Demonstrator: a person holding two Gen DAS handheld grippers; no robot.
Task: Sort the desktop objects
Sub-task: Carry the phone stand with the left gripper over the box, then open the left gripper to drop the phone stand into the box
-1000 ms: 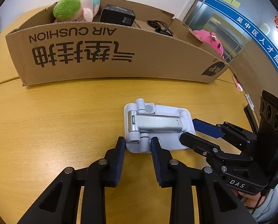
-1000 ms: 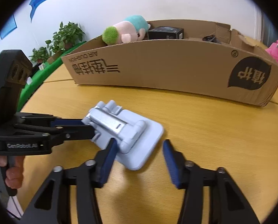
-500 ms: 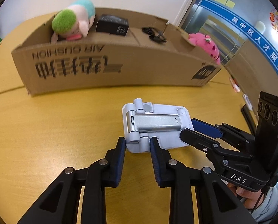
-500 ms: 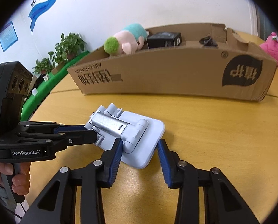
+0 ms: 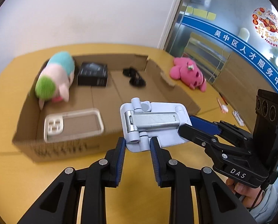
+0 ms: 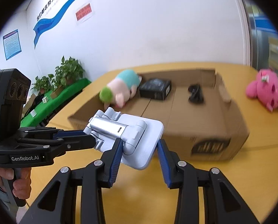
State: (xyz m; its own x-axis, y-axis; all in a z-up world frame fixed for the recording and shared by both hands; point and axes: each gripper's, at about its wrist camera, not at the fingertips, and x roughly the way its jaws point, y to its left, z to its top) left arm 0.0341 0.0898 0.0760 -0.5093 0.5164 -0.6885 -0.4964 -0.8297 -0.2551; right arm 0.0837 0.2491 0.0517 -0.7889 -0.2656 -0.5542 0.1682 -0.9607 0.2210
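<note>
A folded pale blue phone stand [image 5: 154, 123], with a silver hinged arm lying flat across its plate, hangs in the air above the yellow table [image 5: 27, 168], carried by both grippers at once. In the left wrist view the left gripper [image 5: 136, 145] pinches the stand's near edge at the hinge end, its blue pads pressed against the plastic on either side, while the right gripper [image 5: 193, 125] reaches in from 3 o'clock and clamps the opposite end. In the right wrist view the right gripper [image 6: 140, 151] has its jaws set on the plate's two sides, the left pad against the hinge barrel and the right pad at the plate's edge, and the left gripper [image 6: 88, 138] comes in from 9 o'clock onto the stand's far end; a person's hand [image 6: 17, 179] wraps its handle. Behind the stand, toward 12 o'clock, sits an open cardboard box [image 5: 27, 127]. Inside it lie a plush toy [image 5: 53, 78] with green, pink and teal parts at 10 o'clock, a black box [image 5: 92, 74] just beside it, a dark tangled item [image 5: 134, 77] toward 12 o'clock, and a clear phone case [image 5: 72, 124] against the near wall at 9 o'clock. A pink plush toy [image 5: 189, 74] rests on the table outside the box at 1 o'clock.
</note>
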